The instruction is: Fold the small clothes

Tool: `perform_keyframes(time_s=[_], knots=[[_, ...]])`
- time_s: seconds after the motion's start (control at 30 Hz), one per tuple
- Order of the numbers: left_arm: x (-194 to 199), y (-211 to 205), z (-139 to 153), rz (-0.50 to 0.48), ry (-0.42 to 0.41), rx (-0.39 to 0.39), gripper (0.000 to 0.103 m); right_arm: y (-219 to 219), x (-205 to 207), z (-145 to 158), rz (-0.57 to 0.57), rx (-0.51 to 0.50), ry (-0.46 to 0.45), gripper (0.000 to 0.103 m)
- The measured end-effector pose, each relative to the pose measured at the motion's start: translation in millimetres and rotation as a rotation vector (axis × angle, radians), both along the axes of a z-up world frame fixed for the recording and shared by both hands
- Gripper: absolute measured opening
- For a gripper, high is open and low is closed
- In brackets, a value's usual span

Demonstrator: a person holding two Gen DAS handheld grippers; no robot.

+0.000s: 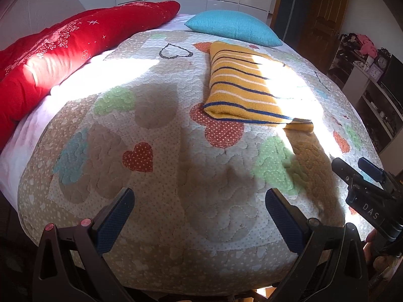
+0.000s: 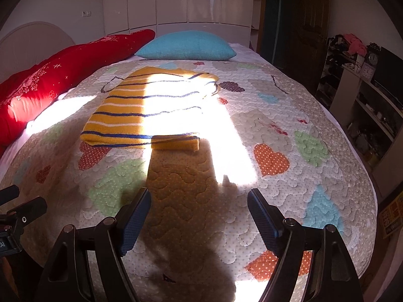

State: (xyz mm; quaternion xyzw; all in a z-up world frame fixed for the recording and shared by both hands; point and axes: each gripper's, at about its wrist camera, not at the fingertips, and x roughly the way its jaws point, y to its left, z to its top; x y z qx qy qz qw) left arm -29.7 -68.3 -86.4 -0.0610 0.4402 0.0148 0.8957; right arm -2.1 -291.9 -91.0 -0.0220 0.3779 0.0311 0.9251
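Note:
A yellow sweater with blue and white stripes [image 1: 241,88] lies folded on the quilted bedspread [image 1: 156,176], partly in bright sunlight; it also shows in the right wrist view [image 2: 141,110], with one cuff end sticking out at its near edge [image 2: 176,143]. My left gripper [image 1: 199,201] is open and empty above the near part of the bed, well short of the sweater. My right gripper [image 2: 199,201] is open and empty too, also short of the sweater; it appears in the left wrist view [image 1: 357,166] at the right edge.
A long red pillow [image 1: 63,50] lies along the left side of the bed and a turquoise cushion [image 1: 234,26] at the far end. White wardrobes stand behind. Shelves with clutter and clocks [image 1: 372,75] stand to the right of the bed.

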Motion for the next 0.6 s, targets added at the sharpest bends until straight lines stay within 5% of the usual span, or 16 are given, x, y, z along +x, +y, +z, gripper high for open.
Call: perform_keyframes(time_s=[0.6], knots=[[71,17,-14,-0.026,0.015,-0.03,0.103,36,64,-5,0.074,-0.001,0.015,0.085]])
